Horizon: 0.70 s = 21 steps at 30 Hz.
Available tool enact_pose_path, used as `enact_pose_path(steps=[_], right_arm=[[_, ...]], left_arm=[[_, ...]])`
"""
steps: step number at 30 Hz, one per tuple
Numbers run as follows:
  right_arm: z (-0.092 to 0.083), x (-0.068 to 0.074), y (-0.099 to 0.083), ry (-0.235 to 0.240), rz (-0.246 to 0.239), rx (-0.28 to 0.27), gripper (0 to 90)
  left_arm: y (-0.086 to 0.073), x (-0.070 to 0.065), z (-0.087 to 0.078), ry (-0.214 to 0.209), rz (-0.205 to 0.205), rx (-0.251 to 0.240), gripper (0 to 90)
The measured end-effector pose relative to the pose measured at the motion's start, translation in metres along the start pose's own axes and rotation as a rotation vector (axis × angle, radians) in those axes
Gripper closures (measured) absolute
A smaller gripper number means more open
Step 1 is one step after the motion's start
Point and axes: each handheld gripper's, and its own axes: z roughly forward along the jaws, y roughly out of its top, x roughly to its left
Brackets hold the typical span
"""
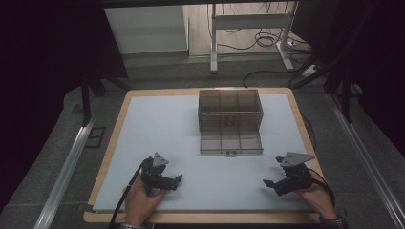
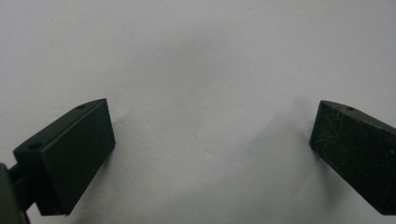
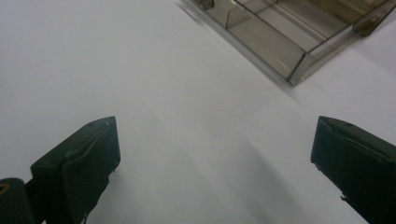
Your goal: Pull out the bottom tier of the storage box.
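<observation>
Resting on white mat (image 1: 157, 124): left gripper (image 1: 177, 180) jaws wide, empty; right gripper (image 1: 268, 184) jaws wide, empty; clear compartment box (image 1: 230, 121) lies open, well apart.

The high view looks forward and down from above the person's side onto the white table mat (image 1: 157, 129), the compartment box (image 1: 230, 121) at centre. Both gripper views ride close above that mat; the right gripper view shares the compartment box (image 3: 285, 32) at its upper right.

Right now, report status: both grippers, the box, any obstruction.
Left gripper open, empty. Right gripper open, empty. Clear compartment box lies open mid-table, untouched. White mat between is bare.
</observation>
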Motion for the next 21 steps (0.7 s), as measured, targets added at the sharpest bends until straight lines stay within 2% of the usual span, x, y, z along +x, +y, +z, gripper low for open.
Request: enact_pose_path(steps=[7,12,21], right_arm=[[0.003,-0.001,-0.011,0.0,0.023,0.01,1.3],[0.009,-0.001,-0.02,0.006,0.036,0.043,1.0],[0.01,-0.002,-0.02,0.01,0.039,0.045,1.0]], left_arm=[[0.0,0.0,0.0,0.0,0.0,0.0,0.0],[0.0,0.0,0.0,0.0,0.0,0.0,0.0],[0.0,0.0,0.0,0.0,0.0,0.0,0.0]])
